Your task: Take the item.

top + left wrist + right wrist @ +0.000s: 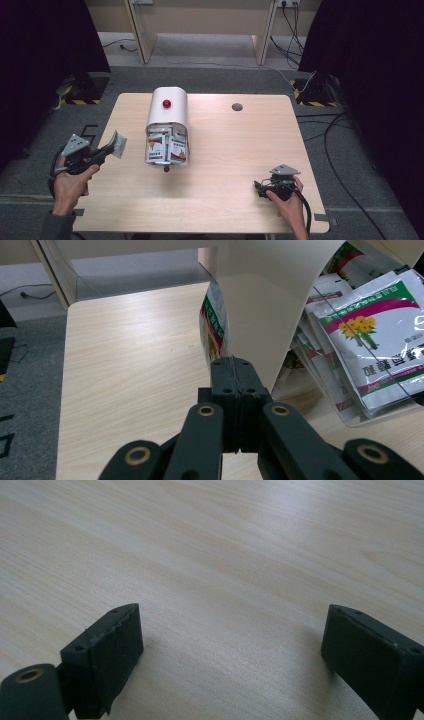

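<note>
**Left jaws carrying one packet, dispenser alongside**

Left gripper (102, 152): jaws pressed together on the edge of a single packet (118, 144), seen edge-on in the left gripper view (216, 327), standing upright straight ahead of the jaw tips. The packet sits over the left part of the surface (225, 195), clear of the wood, as far as the high view tells.

Dispenser (167, 127): one, white with a rounded top and a red knob (166, 103), long axis running away from the person. It stands just right of the held packet; its clear front end faces the person and holds a stack of more packets (372, 335), exact count not readable, several at least.

Right gripper (270, 189): jaws spread wide, nothing between them, low over bare wood (225, 555) near the front right edge, well apart from the dispenser.

Judgement: the left hand is the nearer to the dispenser by far; the next placement depends on the packet's lay to the left of it.
</note>
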`<action>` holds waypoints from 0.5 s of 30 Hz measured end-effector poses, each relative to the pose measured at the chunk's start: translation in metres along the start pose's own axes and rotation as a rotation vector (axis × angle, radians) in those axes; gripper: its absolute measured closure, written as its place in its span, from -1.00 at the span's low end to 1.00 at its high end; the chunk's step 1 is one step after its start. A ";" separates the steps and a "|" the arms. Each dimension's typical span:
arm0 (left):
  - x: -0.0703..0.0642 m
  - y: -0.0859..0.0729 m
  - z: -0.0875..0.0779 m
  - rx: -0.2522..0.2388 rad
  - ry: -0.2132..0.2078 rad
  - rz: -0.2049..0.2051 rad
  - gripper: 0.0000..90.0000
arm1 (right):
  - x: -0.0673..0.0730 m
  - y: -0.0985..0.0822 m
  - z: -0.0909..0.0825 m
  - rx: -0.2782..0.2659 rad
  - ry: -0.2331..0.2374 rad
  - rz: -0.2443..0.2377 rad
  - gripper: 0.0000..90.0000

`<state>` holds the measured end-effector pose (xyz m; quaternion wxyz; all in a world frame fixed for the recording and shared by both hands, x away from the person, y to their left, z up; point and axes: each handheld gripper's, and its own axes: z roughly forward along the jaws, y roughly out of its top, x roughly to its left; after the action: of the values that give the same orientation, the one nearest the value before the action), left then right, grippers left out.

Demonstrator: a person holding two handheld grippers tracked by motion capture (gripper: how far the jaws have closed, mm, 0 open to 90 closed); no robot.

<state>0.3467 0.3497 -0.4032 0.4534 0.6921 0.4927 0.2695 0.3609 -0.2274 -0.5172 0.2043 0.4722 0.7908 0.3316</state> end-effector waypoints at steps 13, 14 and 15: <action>0.006 -0.013 0.013 0.028 -0.005 -0.026 0.98 | 0.000 0.000 0.000 -0.001 0.000 -0.002 -0.76; 0.007 -0.014 0.015 0.033 -0.004 -0.027 0.98 | 0.000 0.000 0.000 -0.001 0.000 -0.002 -0.76; 0.008 -0.015 0.016 0.036 -0.004 -0.028 0.98 | 0.000 0.000 0.000 -0.001 0.000 -0.002 -0.76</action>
<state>0.3559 0.3525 -0.4237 0.4457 0.6936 0.5063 0.2529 0.3610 -0.2275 -0.5172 0.2048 0.4714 0.7910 0.3320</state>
